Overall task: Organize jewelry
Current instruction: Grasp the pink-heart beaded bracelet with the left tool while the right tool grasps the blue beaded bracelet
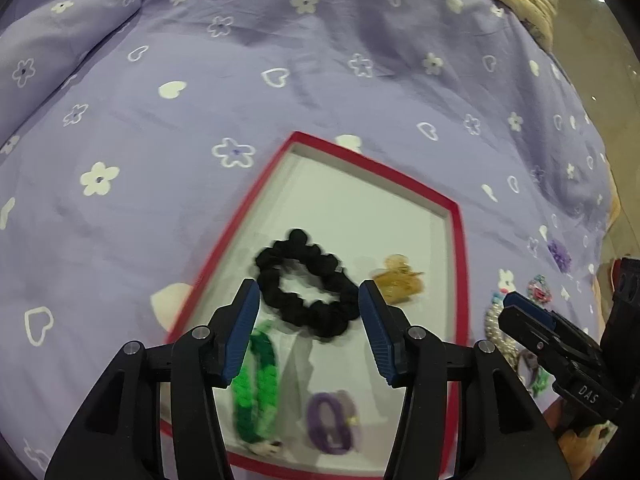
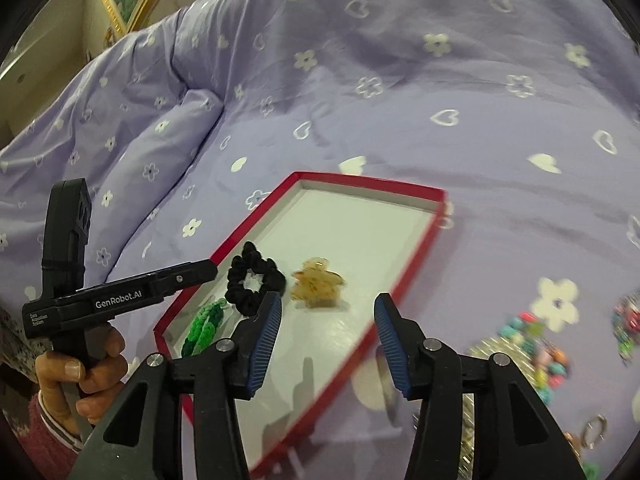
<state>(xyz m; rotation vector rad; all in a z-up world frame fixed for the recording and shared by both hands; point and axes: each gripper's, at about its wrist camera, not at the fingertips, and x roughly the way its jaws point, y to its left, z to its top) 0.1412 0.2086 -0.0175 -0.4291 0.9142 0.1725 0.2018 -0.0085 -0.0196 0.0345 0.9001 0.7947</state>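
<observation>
Hiding from right wrist: purple band (image 1: pixel 332 424)

Ahead of the left gripper's (image 1: pixel 308 312) spread jaws the black scrunchie (image 1: pixel 307 285) blocks the tray (image 1: pixel 460 264); beyond it, bare floor; right gripper (image 2: pixel 328 330) jaws bracket bare tray floor.

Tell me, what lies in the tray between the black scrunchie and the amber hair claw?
Only bare white floor of the tray separates the black scrunchie and the amber hair claw, as the right wrist view shows.
</observation>
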